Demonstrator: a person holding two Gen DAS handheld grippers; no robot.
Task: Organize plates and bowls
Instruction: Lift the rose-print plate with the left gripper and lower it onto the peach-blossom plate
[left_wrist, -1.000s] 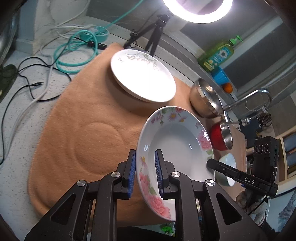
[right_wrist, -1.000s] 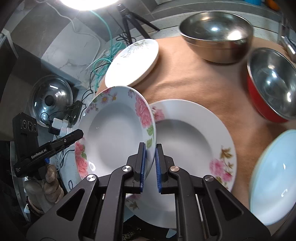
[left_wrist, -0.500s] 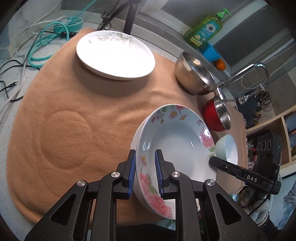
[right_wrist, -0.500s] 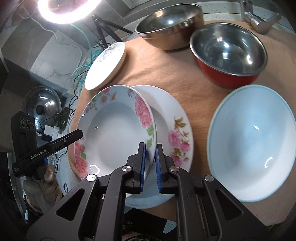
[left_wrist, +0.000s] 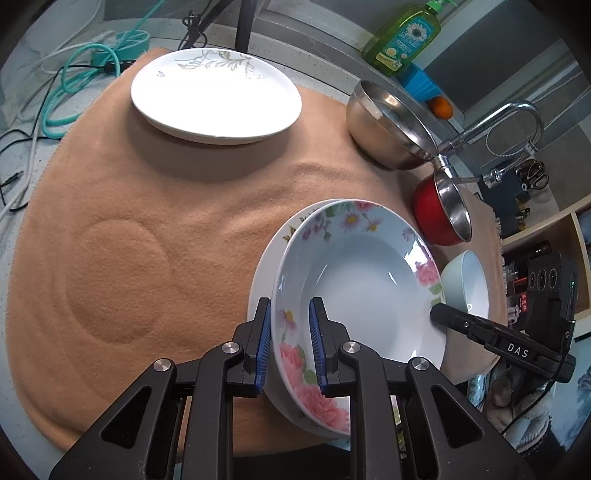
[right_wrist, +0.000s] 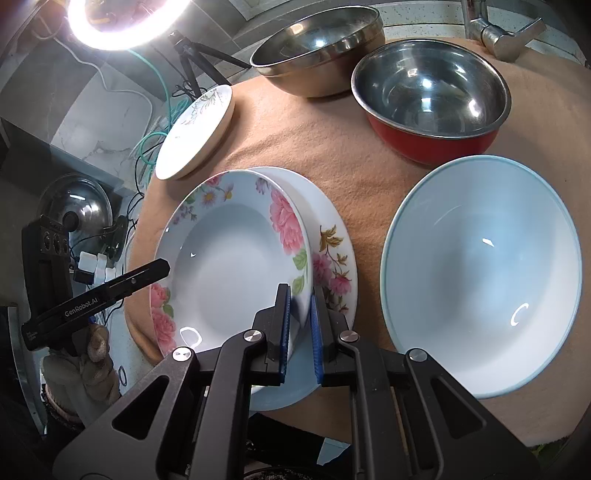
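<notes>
A deep plate with pink roses (left_wrist: 354, 295) (right_wrist: 229, 266) is held by both grippers at opposite rims. My left gripper (left_wrist: 290, 347) is shut on its near rim. My right gripper (right_wrist: 298, 332) is shut on its other rim. The plate sits tilted just over a second flowered plate (right_wrist: 332, 254) (left_wrist: 269, 258) lying on the tan cloth (left_wrist: 147, 206). A white plate with a grey leaf print (left_wrist: 216, 98) (right_wrist: 195, 133) lies at the far side of the cloth.
A steel bowl (right_wrist: 317, 48) (left_wrist: 388, 125), a red bowl with steel inside (right_wrist: 432, 107) (left_wrist: 439, 210) and a pale blue bowl (right_wrist: 480, 269) (left_wrist: 465, 280) stand to the right. Cables (left_wrist: 74, 85), a soap bottle (left_wrist: 402, 37) and a faucet (left_wrist: 495, 122) border the cloth.
Both grippers have carried the rose plate down and across until it sits over the second flowered plate. The jaws stay shut on its rim.
</notes>
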